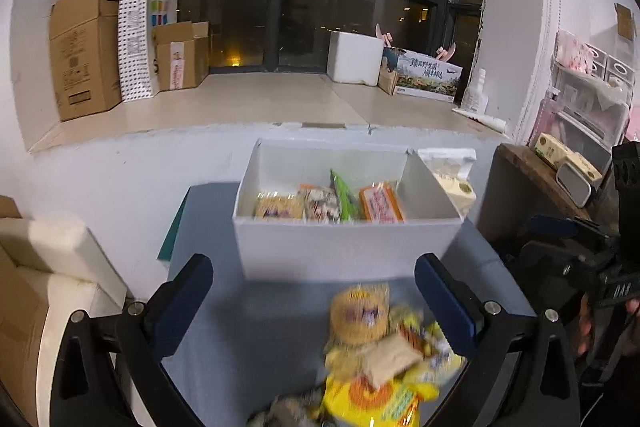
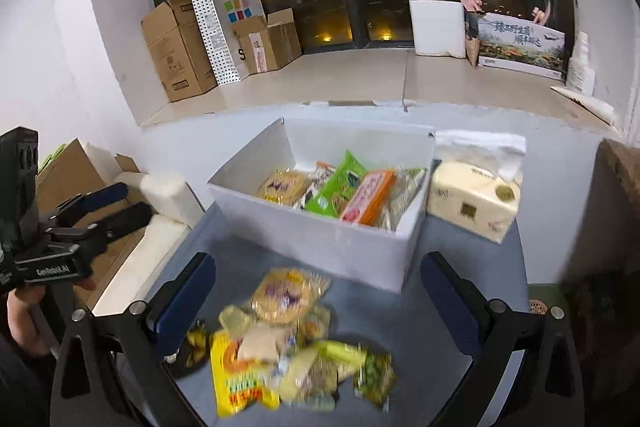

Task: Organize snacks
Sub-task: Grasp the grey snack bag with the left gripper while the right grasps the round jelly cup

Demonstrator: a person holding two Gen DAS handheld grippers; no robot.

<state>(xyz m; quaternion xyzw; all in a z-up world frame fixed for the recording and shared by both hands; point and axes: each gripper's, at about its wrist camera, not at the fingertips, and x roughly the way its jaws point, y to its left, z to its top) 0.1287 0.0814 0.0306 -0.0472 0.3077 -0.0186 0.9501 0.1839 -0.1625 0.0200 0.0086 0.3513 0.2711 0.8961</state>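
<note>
Dark night-time windows and a pale sill [image 1: 248, 99] stacked with cardboard boxes [image 1: 86, 51] back a blue-grey table [image 2: 360, 311] pushed against the wall. Both pairs of blue-padded fingers stand wide apart and hold nothing: the left gripper [image 1: 314, 291] and right gripper [image 2: 318, 291] each hover over a blurred heap of loose snack packets [image 2: 288, 343], mostly yellow, lying on the table's near part. Just beyond the heap sits an open white box [image 2: 340, 247] already holding several packets [image 2: 340, 193], with a cream tissue pack [image 2: 474, 199] touching its right side.
</note>
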